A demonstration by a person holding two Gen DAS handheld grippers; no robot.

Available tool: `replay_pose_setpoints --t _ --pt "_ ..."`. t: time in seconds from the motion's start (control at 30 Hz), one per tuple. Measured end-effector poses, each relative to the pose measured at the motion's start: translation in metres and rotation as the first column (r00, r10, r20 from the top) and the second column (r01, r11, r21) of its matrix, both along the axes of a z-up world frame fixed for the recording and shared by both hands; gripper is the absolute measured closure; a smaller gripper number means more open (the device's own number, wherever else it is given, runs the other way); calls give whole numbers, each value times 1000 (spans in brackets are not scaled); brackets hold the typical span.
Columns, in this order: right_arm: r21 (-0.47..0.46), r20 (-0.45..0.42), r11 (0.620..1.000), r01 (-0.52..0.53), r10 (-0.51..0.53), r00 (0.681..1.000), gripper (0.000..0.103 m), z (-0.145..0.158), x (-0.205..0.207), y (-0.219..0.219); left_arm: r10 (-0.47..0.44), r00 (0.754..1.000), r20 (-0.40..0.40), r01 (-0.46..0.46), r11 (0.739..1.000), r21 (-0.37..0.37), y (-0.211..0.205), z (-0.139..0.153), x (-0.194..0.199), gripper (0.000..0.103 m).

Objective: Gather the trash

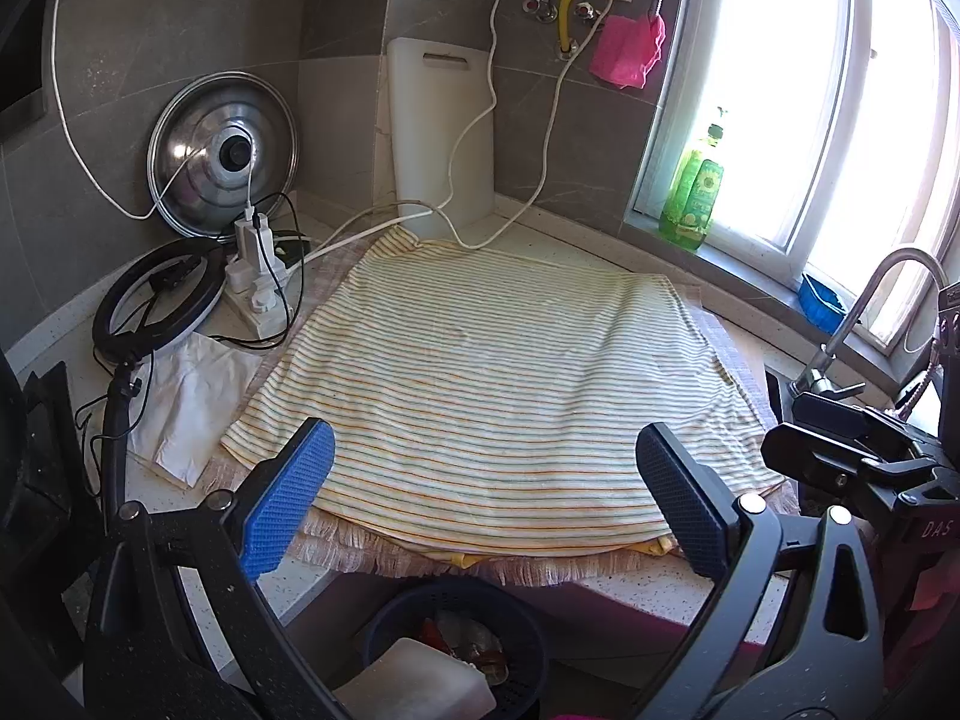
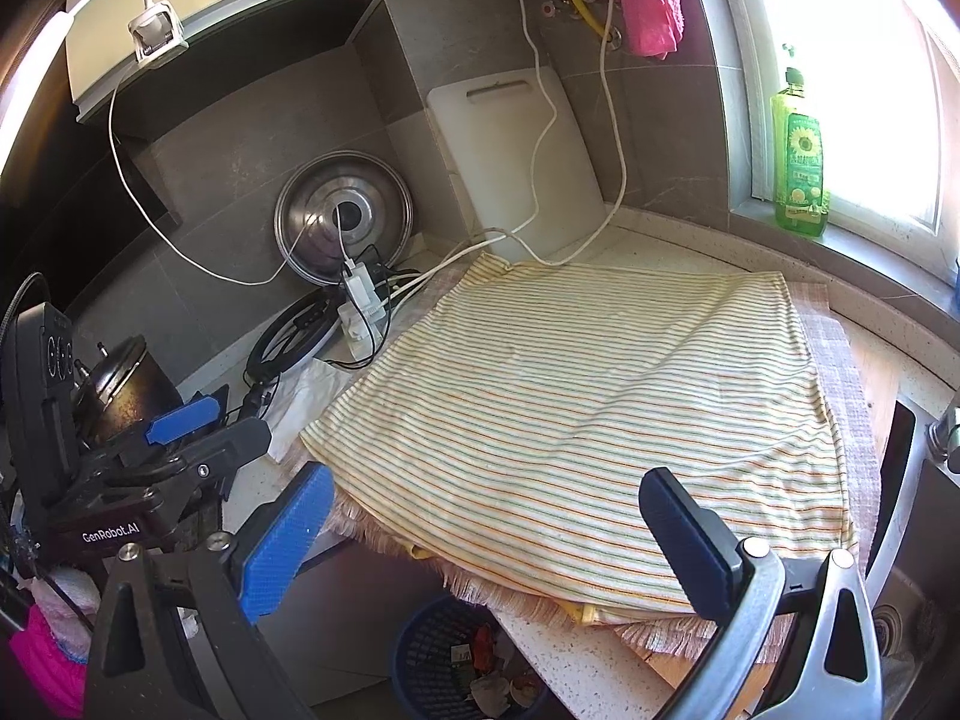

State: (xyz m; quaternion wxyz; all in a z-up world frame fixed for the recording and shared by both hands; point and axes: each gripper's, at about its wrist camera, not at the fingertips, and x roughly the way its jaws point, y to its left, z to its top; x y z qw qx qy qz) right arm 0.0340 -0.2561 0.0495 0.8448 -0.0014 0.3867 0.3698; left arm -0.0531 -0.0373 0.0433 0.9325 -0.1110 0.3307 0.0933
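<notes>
Both the left tongs (image 1: 483, 504) and the right tongs (image 2: 486, 540) are held wide and empty above the counter (image 2: 672, 240). The only loose trash seen is a crumpled white tissue (image 1: 192, 396) beside the striped cloth (image 1: 492, 372). It is judged light, soft and easily crushed, best pinched at a raised fold.

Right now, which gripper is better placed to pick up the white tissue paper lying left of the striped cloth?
Probably the left gripper. The white tissue paper lies near its left finger, on its own side. The right gripper, also open and empty, would have to cross the left one.
</notes>
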Motion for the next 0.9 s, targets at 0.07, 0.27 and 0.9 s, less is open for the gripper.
replay_pose_setpoints --t 0.07,0.27,0.9 --pt "0 1 1000 1 -1 1000 0 -1 -1 0 -3 1000 0 3 1000 -1 0 0 0 1" --pt "-3 -4 1000 3 -3 1000 0 -1 -1 -1 -9 1000 -1 9 1000 -3 -5 0 2 1" --pt "-4 -6 1000 6 -6 1000 0 -1 -1 -2 -14 1000 -3 14 1000 -9 -5 0 2 1"
